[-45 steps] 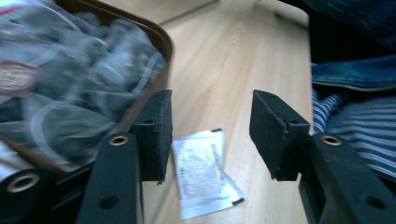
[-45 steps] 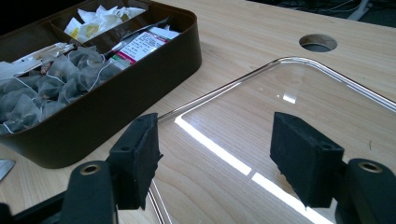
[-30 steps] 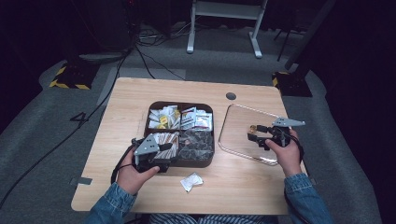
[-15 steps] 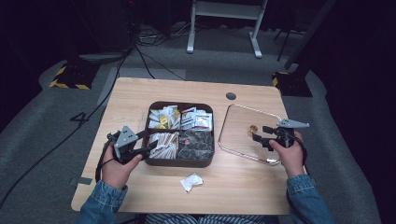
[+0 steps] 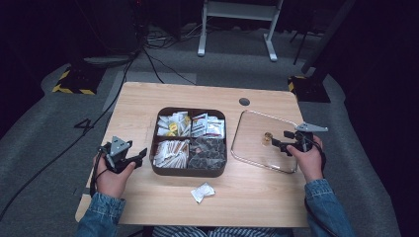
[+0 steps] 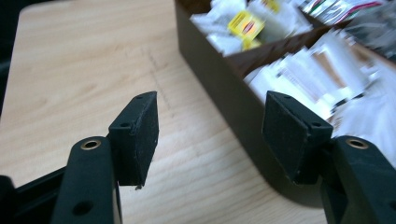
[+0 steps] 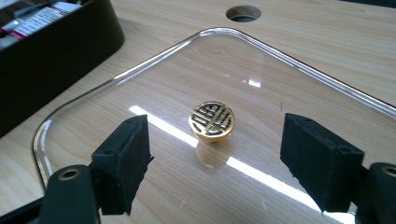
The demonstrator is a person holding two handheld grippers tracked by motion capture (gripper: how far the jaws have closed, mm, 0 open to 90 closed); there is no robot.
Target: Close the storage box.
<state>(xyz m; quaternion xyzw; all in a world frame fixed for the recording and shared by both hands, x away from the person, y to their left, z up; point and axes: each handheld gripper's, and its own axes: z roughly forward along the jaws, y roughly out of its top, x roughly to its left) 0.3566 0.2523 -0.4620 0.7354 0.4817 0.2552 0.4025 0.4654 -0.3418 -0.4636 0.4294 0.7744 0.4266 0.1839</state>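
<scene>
Reaching for the lid knob

Hovering over the clear lid, the right gripper has jaws spread wide w/ nothing between them yet, lined up on the gold knob in the lid's middle. Lid lies flat on the table, just right of the brown box, apart from it by a thin strip of wood.

Handling, as I'd judge it: lid looks like glass or hard clear plastic, so stiff, slick, prob. fragile at the rim and corners. No give if it's knocked against the box edge. Flat on wood means no way to get a jaw under the rim; the knob is the one real hold. Knob is small, round, metal-looking w/ a raised pattern on top, so pads should close on its sides, low down near the neck, square on. A grip too high or off-centre could let it slip out, and the lid would likely swing or tilt from a single central hold, so lift slow and level.

Left gripper is open too, empty, at the box's left wall near the front corner, well apart from the lid. Box is full of sachets in four compartments; one loose sachet lies on the table in front of the box.
</scene>
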